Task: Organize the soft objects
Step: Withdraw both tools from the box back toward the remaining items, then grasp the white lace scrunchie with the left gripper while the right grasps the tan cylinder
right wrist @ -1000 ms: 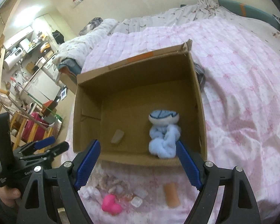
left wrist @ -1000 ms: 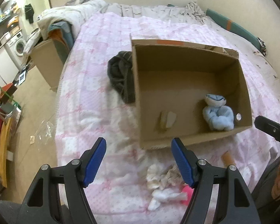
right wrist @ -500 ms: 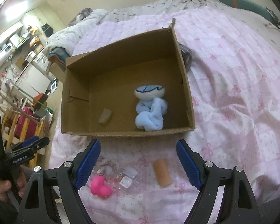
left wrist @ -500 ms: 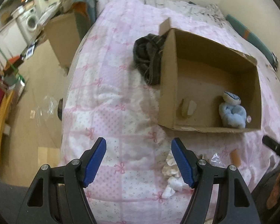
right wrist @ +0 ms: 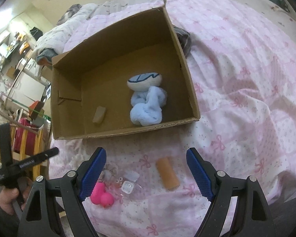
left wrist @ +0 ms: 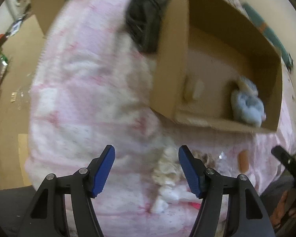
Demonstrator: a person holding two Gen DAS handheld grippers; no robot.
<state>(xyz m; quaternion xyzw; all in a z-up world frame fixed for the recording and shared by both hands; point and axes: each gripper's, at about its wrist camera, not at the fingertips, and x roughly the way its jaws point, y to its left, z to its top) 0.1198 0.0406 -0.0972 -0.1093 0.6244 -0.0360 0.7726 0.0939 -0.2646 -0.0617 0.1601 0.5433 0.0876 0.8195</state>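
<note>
An open cardboard box (right wrist: 187, 69) (left wrist: 171, 63) lies on the pink quilt. Inside it are a light blue plush (right wrist: 146, 102) (left wrist: 246, 106) and a small tan block (right wrist: 99, 114). My right gripper (right wrist: 146, 169) hangs open over the loose items in front of the box: a tan cylinder (right wrist: 167, 175), a clear bag of small bits (right wrist: 128, 183) and a pink toy (right wrist: 101, 195). My left gripper (left wrist: 147, 164) points down at the quilt and its jaws are closing. A cream fluffy piece (left wrist: 167, 169) lies just inside its right finger, not pinched. That view is blurred.
A dark garment (left wrist: 144, 25) (right wrist: 184, 37) lies against the box's far outer side. The bed's edge drops to bare floor (left wrist: 7, 98), where another cardboard box (left wrist: 47, 4) stands. A hand (right wrist: 7, 197) holds the left tool beside a red-and-yellow rack (right wrist: 25, 136).
Both grippers have come down toward the items in front of the box. The left view swung down and turned blurry, and its jaws narrowed slightly. The right jaws kept their width.
</note>
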